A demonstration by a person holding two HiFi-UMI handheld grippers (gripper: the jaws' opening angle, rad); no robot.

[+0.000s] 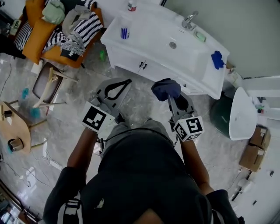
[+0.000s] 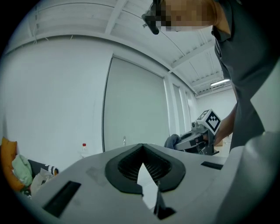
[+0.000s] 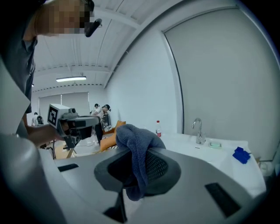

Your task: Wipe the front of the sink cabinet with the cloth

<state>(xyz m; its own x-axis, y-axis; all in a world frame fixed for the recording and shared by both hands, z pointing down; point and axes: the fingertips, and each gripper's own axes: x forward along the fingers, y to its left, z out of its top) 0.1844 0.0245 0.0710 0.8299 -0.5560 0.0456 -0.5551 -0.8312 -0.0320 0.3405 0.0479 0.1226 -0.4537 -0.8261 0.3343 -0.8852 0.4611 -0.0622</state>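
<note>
The white sink cabinet (image 1: 131,61) stands just ahead of me, its doors facing me, with a faucet (image 1: 189,20) on top. My right gripper (image 1: 169,93) is shut on a dark blue cloth (image 1: 166,88), held a short way in front of the cabinet's doors and apart from them. In the right gripper view the cloth (image 3: 138,141) drapes over the jaws of the right gripper (image 3: 136,153), and the sink top (image 3: 205,149) lies beyond. My left gripper (image 1: 128,81) hovers to the left, shut and empty. The left gripper view shows the left gripper (image 2: 142,147) with its jaws closed.
A bottle (image 1: 131,6), a blue-striped cup (image 1: 124,32), green soap (image 1: 200,36) and a blue sponge (image 1: 217,59) sit on the sink top. An orange sofa (image 1: 39,35) with clothes, a chair (image 1: 48,83) and a round wooden table (image 1: 15,129) stand left. A white basin (image 1: 243,113) and cardboard boxes (image 1: 258,146) stand right.
</note>
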